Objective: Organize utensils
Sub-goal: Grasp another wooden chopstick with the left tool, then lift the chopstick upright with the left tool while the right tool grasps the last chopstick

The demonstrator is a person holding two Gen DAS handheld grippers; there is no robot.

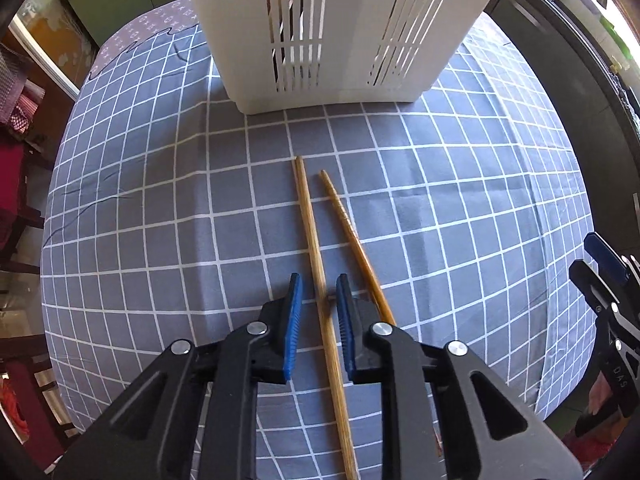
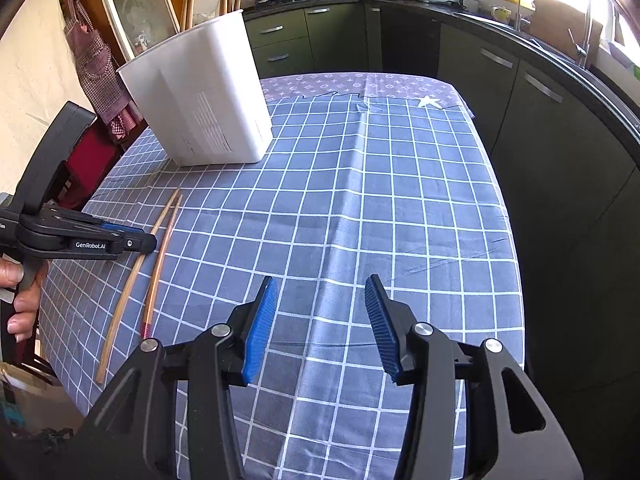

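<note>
Two wooden chopsticks lie side by side on the checked tablecloth. My left gripper [image 1: 319, 286] is open, its blue pads on either side of the lighter chopstick [image 1: 310, 220], low over the cloth. The darker chopstick [image 1: 348, 220] lies just right of the right pad. A white slotted utensil holder [image 1: 320, 32] stands beyond the chopstick tips. My right gripper [image 2: 322, 292] is open and empty over the bare cloth. In the right wrist view the left gripper [image 2: 136, 240] sits over the chopsticks [image 2: 132, 280], with the holder [image 2: 200, 92] behind.
The table [image 2: 380, 200] is covered by a blue-grey checked cloth. Dark kitchen cabinets [image 2: 540, 140] run along the right and back. A chair with red fabric [image 2: 92, 160] stands at the table's left edge. My right gripper shows at the right edge of the left wrist view [image 1: 608, 280].
</note>
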